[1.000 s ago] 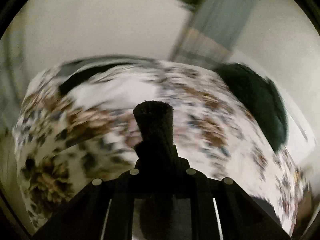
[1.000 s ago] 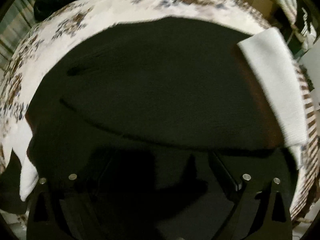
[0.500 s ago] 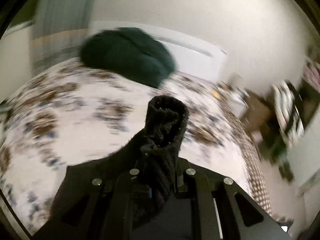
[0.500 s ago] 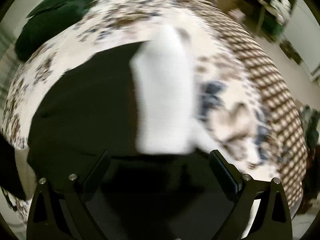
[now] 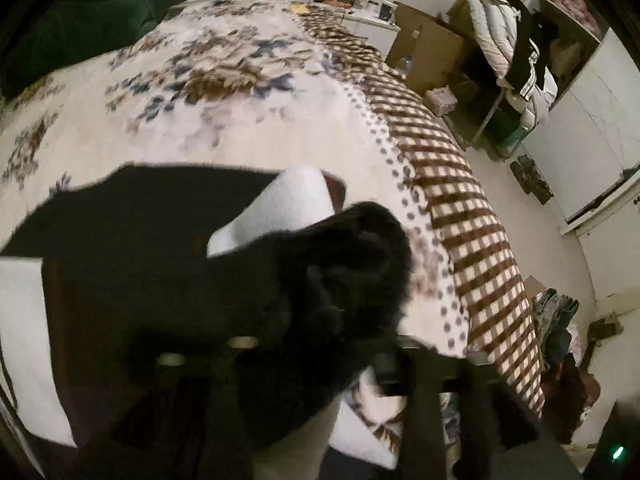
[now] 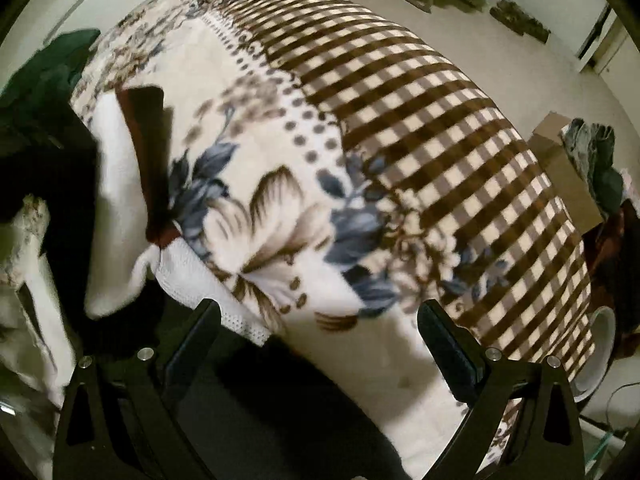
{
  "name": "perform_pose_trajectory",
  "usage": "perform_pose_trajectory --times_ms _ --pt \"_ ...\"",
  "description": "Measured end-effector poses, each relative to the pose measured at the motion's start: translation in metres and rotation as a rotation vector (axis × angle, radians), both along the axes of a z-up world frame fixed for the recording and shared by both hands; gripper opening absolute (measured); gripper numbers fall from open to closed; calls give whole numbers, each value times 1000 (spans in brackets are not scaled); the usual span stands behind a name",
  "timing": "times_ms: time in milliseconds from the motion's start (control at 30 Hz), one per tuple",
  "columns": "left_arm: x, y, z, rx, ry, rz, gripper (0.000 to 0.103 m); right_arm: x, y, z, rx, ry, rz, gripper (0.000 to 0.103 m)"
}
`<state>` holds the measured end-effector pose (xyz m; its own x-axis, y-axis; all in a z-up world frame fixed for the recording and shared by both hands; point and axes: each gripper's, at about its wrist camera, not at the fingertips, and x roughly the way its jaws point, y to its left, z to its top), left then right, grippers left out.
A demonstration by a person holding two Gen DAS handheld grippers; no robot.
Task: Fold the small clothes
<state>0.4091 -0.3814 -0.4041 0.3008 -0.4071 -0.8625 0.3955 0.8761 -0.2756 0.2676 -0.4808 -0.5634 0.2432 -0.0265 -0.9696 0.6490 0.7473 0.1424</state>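
Note:
A black garment (image 5: 132, 216) with a white cuff (image 5: 288, 204) lies on the floral bed blanket (image 5: 224, 120). My left gripper (image 5: 344, 304) is shut on a bunched fold of the black garment, which hides its fingers. In the right wrist view the same garment (image 6: 52, 184) with its white band (image 6: 116, 184) lies at the far left. My right gripper (image 6: 320, 316) is open and empty above the blanket (image 6: 304, 200), to the right of the garment.
A dark green pile (image 5: 80, 20) sits at the far end of the bed. The bed's checked edge (image 5: 460, 200) drops to the floor on the right. Cardboard boxes (image 5: 428, 48), a shelf with bedding (image 5: 516, 48) and a clothes heap (image 5: 556, 320) stand beyond it.
My left gripper swung right with the black fold still in it, across the bed toward the white cuff. My right gripper moved right, off the garment, and is over bare blanket.

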Motion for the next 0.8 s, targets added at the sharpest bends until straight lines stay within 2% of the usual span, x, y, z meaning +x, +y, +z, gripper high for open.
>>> perform_pose_trajectory --times_ms 33,67,167,300,433,600,633,667,700,733,800 --pt "-3 9 5 -15 -8 14 82 0 -3 3 7 -14 3 100" --pt "-6 21 11 -22 -18 37 95 0 -4 8 9 -28 10 100" --pt "-12 81 28 -46 -40 136 95 5 0 23 40 -65 28 100" --pt "-23 169 42 30 -83 328 95 28 11 39 118 -132 48 100" --pt "-28 233 23 141 -73 442 95 77 23 42 159 -199 102 100" --pt "-37 276 -1 195 -40 518 95 143 39 29 202 -255 112 100" --pt "-39 278 -6 195 -27 519 95 156 44 22 205 -252 108 92" --pt "-37 278 -11 191 -19 518 95 163 47 18 205 -256 109 79" --pt "-41 280 -12 188 -13 517 95 170 51 15 174 -238 106 35" --pt "-47 282 -12 185 -10 515 95 175 54 14 140 -214 100 19" --pt "-54 288 -11 181 -20 516 95 175 62 20 91 -230 87 17"
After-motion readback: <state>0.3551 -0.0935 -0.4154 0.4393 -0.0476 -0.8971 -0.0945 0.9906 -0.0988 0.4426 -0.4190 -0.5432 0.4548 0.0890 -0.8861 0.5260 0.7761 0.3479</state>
